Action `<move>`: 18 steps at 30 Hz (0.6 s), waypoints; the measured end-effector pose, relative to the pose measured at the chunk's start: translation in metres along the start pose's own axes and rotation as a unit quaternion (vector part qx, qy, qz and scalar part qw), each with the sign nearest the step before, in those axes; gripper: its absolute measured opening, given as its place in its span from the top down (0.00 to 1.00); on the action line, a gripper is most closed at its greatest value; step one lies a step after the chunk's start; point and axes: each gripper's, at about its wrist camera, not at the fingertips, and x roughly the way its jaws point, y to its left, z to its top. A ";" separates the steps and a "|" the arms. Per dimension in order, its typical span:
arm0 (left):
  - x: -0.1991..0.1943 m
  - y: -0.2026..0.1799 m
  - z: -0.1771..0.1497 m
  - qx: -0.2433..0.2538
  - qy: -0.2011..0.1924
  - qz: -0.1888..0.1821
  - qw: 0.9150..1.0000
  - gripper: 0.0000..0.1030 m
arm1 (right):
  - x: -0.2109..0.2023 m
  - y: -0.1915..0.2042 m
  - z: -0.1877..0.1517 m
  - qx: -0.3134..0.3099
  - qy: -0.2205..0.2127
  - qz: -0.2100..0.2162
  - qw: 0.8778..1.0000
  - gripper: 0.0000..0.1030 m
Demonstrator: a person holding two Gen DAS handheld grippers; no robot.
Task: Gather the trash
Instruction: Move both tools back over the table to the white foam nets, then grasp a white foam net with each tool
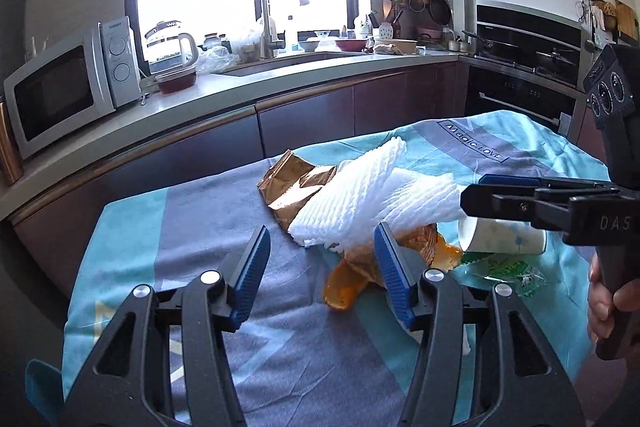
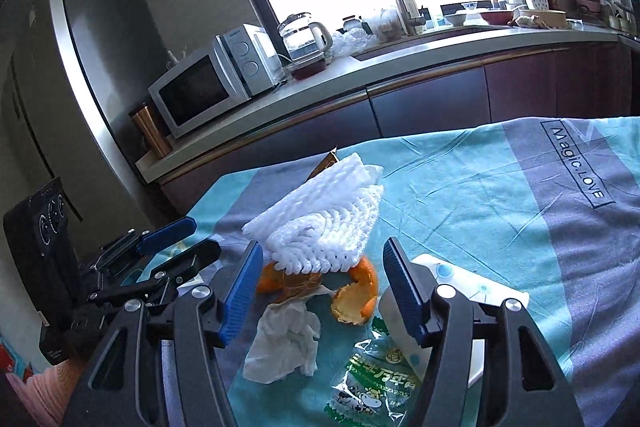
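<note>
Item: trash heap on a worktop covered by a teal-and-grey cloth (image 2: 460, 195).

Left gripper (image 1: 320, 269): jaws released and parted, nothing between them. The heap lay just ahead of them and off toward the right jaw.

Right gripper (image 2: 320, 287): jaws released, standing wide, pads pressing on nothing. The heap sat directly ahead and partly between the jaw tips.

Contents:
- White foam netting (image 1: 372, 195), topmost, ahead of both pairs of jaws.
- Orange peel (image 2: 356, 297), under the netting, just ahead of the right gripper's jaws.
- Brown foil wrapper (image 1: 290, 187), behind the netting, farthest from the jaws.
- Crumpled white tissue (image 2: 284, 343), between the right gripper's jaws, low in view.
- Green printed plastic bag (image 2: 372, 383), between the same jaws, nearer the right-hand one.
- Paper cup (image 1: 500, 235), on its side, beside that right-hand jaw.

A hand (image 1: 604, 303) held the right gripper's handle.
</note>
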 end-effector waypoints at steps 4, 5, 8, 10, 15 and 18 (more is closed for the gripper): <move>0.017 -0.002 0.005 -0.003 0.009 -0.012 1.000 0.48 | 0.010 -0.003 0.003 0.007 0.006 0.009 1.000 0.41; 0.020 -0.002 0.006 -0.004 0.012 -0.014 1.000 0.49 | 0.012 -0.003 0.004 0.008 0.008 0.010 1.000 0.41; 0.028 -0.003 0.007 -0.005 0.023 -0.024 0.999 0.63 | 0.016 -0.003 0.005 0.012 0.013 0.017 1.000 0.41; 0.034 -0.005 0.007 -0.003 0.032 -0.028 0.999 0.79 | 0.017 -0.004 0.005 0.012 0.015 0.019 1.000 0.54; 0.035 -0.009 0.004 -0.001 0.036 -0.029 0.999 0.92 | 0.017 -0.003 0.002 0.009 0.021 0.029 0.999 0.77; 0.029 -0.010 0.002 -0.001 0.030 -0.027 0.999 0.93 | 0.010 -0.001 0.003 0.007 0.011 0.032 0.999 0.85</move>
